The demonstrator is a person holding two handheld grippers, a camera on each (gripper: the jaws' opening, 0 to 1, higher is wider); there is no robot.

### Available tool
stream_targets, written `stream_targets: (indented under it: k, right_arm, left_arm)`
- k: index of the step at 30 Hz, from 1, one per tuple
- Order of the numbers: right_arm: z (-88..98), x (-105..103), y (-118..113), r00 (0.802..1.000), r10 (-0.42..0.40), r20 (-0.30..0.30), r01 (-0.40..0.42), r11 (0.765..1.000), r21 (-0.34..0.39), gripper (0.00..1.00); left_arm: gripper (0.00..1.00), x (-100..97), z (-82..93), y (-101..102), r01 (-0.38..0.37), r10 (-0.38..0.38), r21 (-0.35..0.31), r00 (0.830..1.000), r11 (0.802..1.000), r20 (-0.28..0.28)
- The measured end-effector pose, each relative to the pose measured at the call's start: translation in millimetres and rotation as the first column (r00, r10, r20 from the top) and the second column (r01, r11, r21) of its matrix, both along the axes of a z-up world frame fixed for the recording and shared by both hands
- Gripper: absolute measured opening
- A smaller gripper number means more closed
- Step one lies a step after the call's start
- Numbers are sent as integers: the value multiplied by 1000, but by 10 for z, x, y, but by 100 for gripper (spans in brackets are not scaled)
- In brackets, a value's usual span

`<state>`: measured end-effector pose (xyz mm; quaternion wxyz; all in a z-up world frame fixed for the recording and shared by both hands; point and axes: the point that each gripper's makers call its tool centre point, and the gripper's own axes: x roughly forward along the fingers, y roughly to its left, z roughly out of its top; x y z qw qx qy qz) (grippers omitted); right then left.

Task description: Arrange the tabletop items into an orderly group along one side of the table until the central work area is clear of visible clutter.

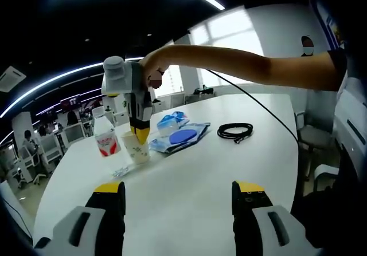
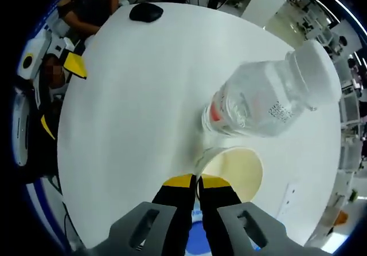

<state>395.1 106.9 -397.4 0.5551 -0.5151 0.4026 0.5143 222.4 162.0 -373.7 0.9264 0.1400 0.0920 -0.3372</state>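
Your left gripper view looks low and level across the round white table (image 1: 189, 193), from well back, toward the clear plastic water bottle with a red label (image 1: 105, 136). Your right gripper view looks steeply down on that bottle (image 2: 264, 104) from close above. Both share it and the cream paper cup (image 1: 136, 147) (image 2: 235, 173) beside it.

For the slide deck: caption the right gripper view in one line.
Right gripper pinching the rim of a paper cup beside a water bottle on the white table.
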Motion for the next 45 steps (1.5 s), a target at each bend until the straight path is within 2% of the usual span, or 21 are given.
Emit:
stream_targets:
  k: [9,13,29,31,45]
  right_arm:
    - [-31,14,42,1000,23,12,-22,1000,-8,3]
    - [-26,15,52,999,29,16,-29,1000,-7,7]
    - [84,-59,14,999,24,23,-24,1000,8,11]
    - [129,-72,26,1000,5,22,-5,999,33,11]
    - [213,-171,-94,1000,2,31,-3,998,56,12]
  left_arm:
    - [75,-7,-22,23,-7,7,-5,1000,1000,-6]
    - [75,-10,-25,30,-8,8,-5,1000,1000,-7]
    - [75,-58,38,32,-10,11,-10,1000,1000,7]
    - [75,-61,50,23,-11,11,-10,1000,1000,10]
    - [75,-119,118,-142,13,-13,7,1000,1000,23]
